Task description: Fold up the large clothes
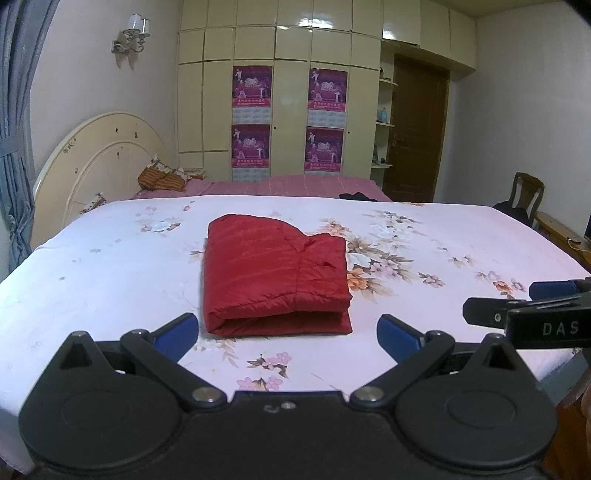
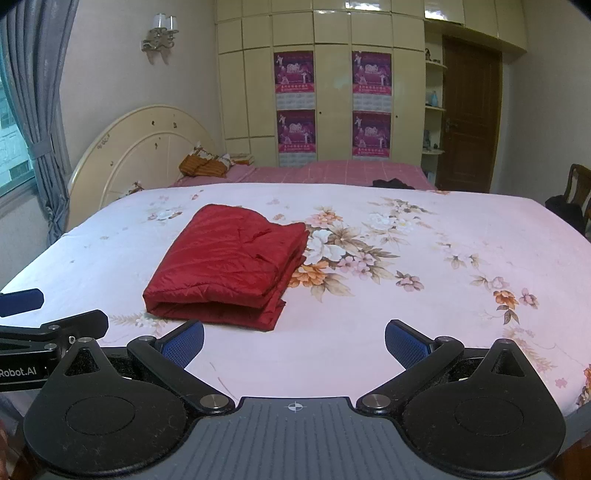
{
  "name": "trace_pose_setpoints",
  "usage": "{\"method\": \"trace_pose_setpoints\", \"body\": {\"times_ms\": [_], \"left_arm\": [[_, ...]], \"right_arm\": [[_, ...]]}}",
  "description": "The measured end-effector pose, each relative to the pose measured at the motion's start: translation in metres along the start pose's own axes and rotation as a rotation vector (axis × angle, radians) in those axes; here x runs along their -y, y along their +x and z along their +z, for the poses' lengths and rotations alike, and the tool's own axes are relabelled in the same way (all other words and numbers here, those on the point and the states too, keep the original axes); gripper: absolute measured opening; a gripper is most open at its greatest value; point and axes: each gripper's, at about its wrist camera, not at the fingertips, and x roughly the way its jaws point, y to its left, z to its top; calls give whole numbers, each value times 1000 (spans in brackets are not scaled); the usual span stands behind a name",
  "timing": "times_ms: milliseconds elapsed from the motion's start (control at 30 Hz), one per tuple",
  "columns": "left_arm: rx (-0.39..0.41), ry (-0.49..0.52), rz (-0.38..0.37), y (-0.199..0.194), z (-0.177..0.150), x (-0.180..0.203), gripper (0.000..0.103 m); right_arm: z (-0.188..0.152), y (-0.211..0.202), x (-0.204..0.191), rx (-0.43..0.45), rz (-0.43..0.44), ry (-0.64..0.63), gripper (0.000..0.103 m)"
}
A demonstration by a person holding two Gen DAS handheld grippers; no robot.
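Because the red jacket (image 1: 275,275) already lay folded in a neat pile in the middle of the frame on the flowery bed (image 1: 461,236), I held my left gripper (image 1: 288,334) and right gripper (image 2: 294,341) spread wide and empty, low in the frame, touching nothing.

You face a bed (image 1: 110,266) under a pale floral sheet, its cream arched headboard (image 1: 99,155) against the left wall. Behind it stands a tall cream wardrobe (image 1: 291,48) with four magenta posters (image 1: 252,86). A twin-shade wall lamp (image 1: 135,31) hangs upper left, blue-grey curtains (image 2: 40,110) frame a window, and a dark wooden door (image 1: 415,133) and chair (image 1: 526,192) stand right.
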Motion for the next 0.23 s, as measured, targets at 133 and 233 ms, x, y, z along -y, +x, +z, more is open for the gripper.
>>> {"method": "trace_pose_setpoints", "body": {"times_ms": [133,233], "left_arm": [[-17,7,5,3,-1,1,102],[-33,-1,21,5,-2,0,103]], "right_arm": [[0,1,0,-1,1,-1,103],[0,1,0,-3,0,0,103]]}}
